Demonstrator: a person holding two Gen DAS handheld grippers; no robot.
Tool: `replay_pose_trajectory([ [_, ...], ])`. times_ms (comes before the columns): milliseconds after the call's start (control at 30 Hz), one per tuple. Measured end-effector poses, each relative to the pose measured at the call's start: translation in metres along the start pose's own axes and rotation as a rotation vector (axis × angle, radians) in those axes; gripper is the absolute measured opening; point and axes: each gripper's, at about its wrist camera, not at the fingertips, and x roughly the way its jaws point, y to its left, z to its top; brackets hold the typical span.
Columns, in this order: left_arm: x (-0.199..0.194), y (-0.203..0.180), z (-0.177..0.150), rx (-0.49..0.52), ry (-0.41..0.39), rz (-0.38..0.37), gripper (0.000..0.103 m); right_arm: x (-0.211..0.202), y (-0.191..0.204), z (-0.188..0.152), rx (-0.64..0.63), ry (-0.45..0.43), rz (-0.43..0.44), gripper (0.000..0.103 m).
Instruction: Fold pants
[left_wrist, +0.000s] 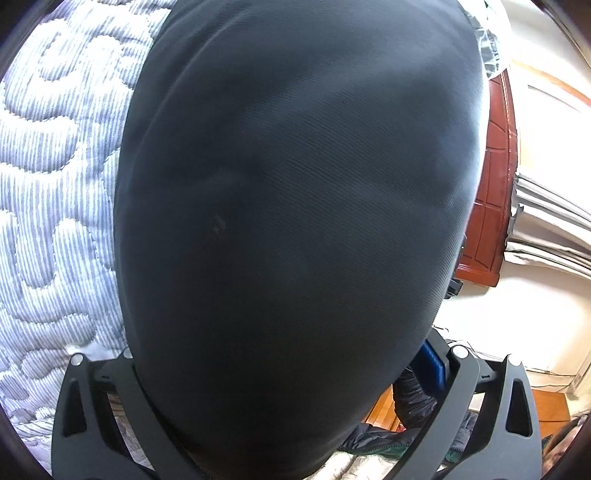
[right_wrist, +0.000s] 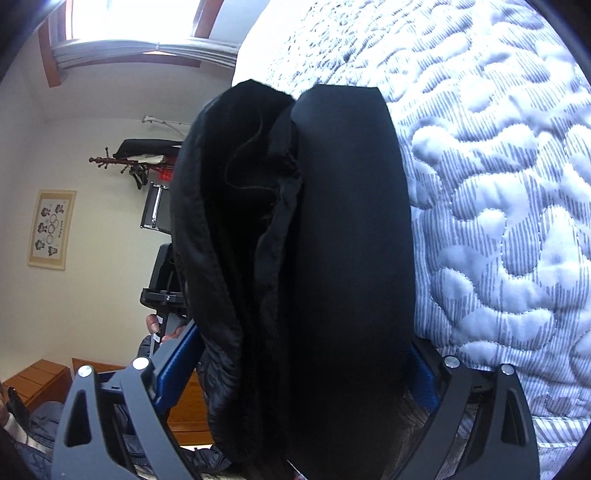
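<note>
Nearest the right wrist camera: right gripper (right_wrist: 295, 369), jaws spread wide, thick folded bundle of black pants (right_wrist: 314, 240) filling the gap between the blue pads (right_wrist: 177, 365). Firm pinch or loose rest against the pads: cannot tell. Fabric bunched in layers, open inner fold on the left, smooth outer face on the right. Just behind the left pad, part of a person's hand (right_wrist: 155, 325) on a dark handle.

Nearest the left wrist camera: left gripper (left_wrist: 288, 387), jaws also spread wide, same black pants (left_wrist: 295, 203) draped across them and covering most of the view; one blue pad (left_wrist: 432, 365) visible at right, the other hidden. Gripped or merely lying over the claw: cannot tell.

Under and beyond the pants: quilted blue-and-white bedspread (right_wrist: 498, 203), to the right in the right view, to the left (left_wrist: 55, 184) in the left view.

Farther off: pale wall, framed picture (right_wrist: 51, 229), coat rack (right_wrist: 129, 160), bright window (right_wrist: 129, 22); in the left view, reddish wooden door (left_wrist: 495, 184) and grey curtain (left_wrist: 550, 221).
</note>
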Motion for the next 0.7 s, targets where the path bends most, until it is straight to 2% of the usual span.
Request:
replay_pose_trajectory([
  [167, -0.004, 0.001, -0.009, 0.002, -0.026, -0.036, 0.098, -0.006, 0.0, -0.003, -0.003, -0.037, 0.013, 0.073],
  [300, -0.008, 0.004, -0.012, 0.003, -0.042, -0.047, 0.098, -0.007, 0.006, -0.003, -0.018, -0.056, -0.002, 0.066],
  [500, -0.011, 0.008, -0.021, 0.021, -0.068, -0.06, 0.078, -0.014, 0.021, -0.002, -0.059, -0.097, -0.016, 0.053],
  [700, -0.016, 0.018, -0.026, 0.032, -0.091, -0.111, 0.064, -0.022, 0.047, 0.001, -0.108, -0.127, -0.04, 0.049],
])
